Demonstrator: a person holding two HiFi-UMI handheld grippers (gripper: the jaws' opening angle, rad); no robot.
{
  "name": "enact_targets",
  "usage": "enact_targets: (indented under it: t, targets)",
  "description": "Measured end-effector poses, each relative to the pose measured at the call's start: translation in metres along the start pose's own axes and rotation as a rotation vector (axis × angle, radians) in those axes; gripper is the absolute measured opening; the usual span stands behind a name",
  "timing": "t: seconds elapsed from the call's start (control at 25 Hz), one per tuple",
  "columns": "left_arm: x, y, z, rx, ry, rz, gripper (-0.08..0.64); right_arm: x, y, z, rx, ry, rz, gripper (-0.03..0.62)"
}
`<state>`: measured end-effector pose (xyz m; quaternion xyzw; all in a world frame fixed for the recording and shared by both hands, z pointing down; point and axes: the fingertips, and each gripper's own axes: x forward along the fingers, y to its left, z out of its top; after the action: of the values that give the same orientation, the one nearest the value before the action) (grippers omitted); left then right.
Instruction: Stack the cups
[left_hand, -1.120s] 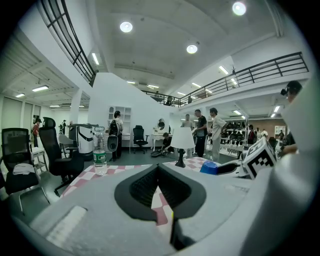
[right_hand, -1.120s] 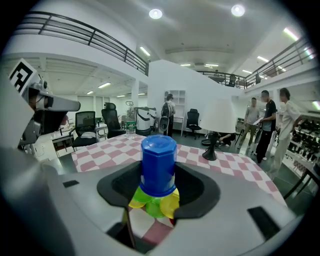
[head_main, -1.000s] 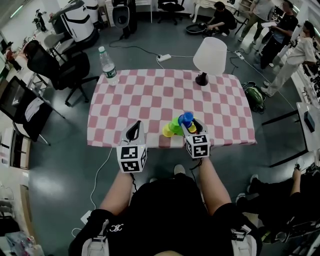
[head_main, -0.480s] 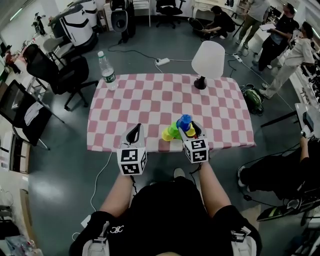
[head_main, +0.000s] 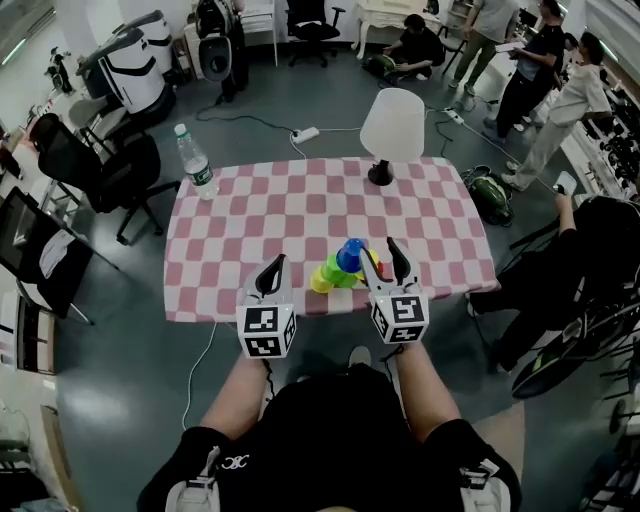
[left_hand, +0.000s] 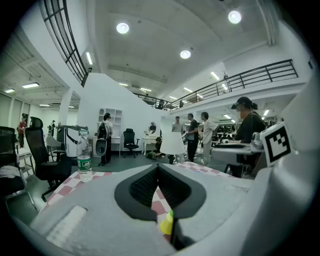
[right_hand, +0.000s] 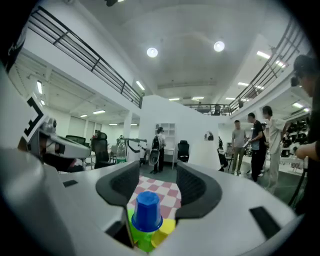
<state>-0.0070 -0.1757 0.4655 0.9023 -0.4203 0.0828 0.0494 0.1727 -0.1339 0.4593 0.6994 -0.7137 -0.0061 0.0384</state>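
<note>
A blue cup (head_main: 350, 254) stands upside down on top of a green cup (head_main: 335, 270) and a yellow cup (head_main: 320, 281) near the front edge of the checkered table (head_main: 300, 210). My right gripper (head_main: 383, 261) hovers just right of the pile. Its jaws have just been opening and nothing is between them. In the right gripper view the blue cup (right_hand: 148, 210) sits low in front of the right gripper (right_hand: 157, 177), on green (right_hand: 141, 242) and yellow (right_hand: 165, 228). My left gripper (head_main: 272, 266) is shut and empty, left of the pile. Under its closed pads (left_hand: 150, 186) only a yellow cup's sliver (left_hand: 166, 225) shows.
A white lamp (head_main: 390, 125) stands at the table's far edge and a water bottle (head_main: 195, 165) at its far left corner. Office chairs (head_main: 95, 165) are left of the table. A seated person (head_main: 590, 250) is close on the right, and several people stand at the back.
My right gripper has risen off the blue cup, which stays on the pile. The left gripper has shifted slightly forward. A person has come in at the right.
</note>
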Motion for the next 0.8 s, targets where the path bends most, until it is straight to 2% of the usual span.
enact_targets:
  t: [0.08,0.2,0.24,0.44,0.8]
  targets:
    - [0.003,-0.006,0.007,0.006,-0.013,-0.016,0.015,-0.008,-0.013,0.02,0.006,-0.058,-0.058,0.198]
    - [0.01,-0.015,0.018,0.017,-0.033,-0.037,0.015,-0.019,-0.037,0.04,0.012,-0.116,-0.171,0.016]
    - [0.012,-0.018,0.022,0.02,-0.039,-0.041,0.015,-0.022,-0.043,0.043,0.015,-0.125,-0.192,0.003]
    - [0.021,-0.035,0.035,0.025,-0.058,-0.053,0.015,-0.032,-0.058,0.042,0.044,-0.128,-0.186,0.003]
    - [0.042,-0.058,0.054,0.037,-0.081,-0.055,0.015,-0.029,-0.085,0.043,0.028,-0.104,-0.164,0.0]
